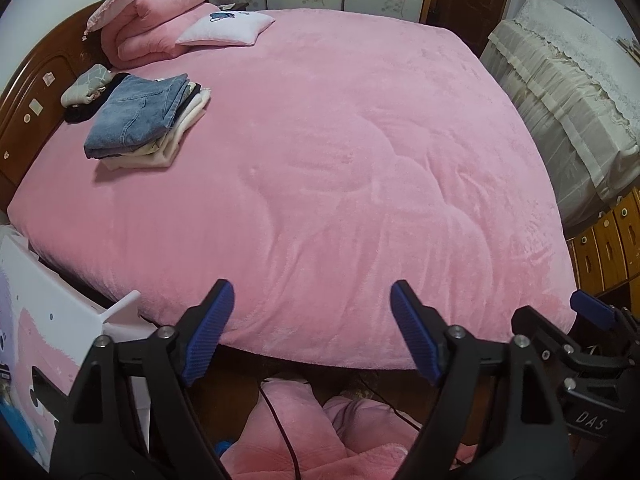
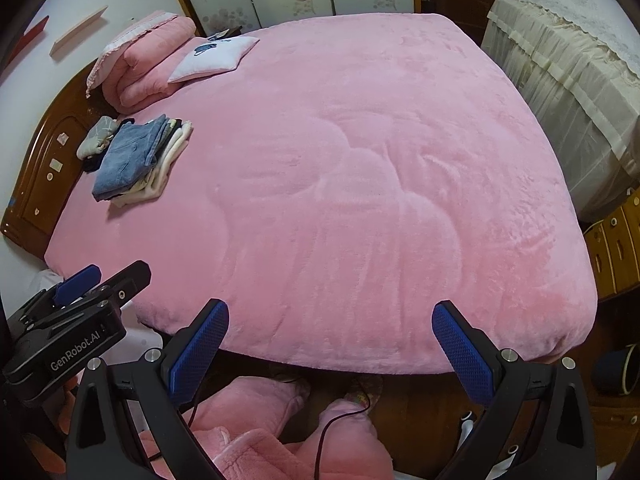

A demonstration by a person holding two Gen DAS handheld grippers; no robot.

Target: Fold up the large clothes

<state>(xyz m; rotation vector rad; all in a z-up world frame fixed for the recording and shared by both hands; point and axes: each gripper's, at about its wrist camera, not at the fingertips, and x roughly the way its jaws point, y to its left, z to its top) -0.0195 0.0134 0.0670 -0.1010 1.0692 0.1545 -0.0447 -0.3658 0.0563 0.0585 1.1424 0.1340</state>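
Both units are held off the near edge of the pink bed (image 1: pixel 340 152), side by side: the left gripper (image 1: pixel 312 332) has its blue-padded jaws spread wide apart with nothing between them, and the right gripper (image 2: pixel 328 348) likewise stands fully apart and grips nothing. The clothes stack (image 1: pixel 144 120), topped by folded blue jeans (image 2: pixel 128 156) over pale garments, rests on the far left of the bed near the wooden headboard (image 1: pixel 36 100), well apart from both grippers. A white cushion (image 1: pixel 226 28) lies beyond it beside a folded pink quilt (image 2: pixel 148 64).
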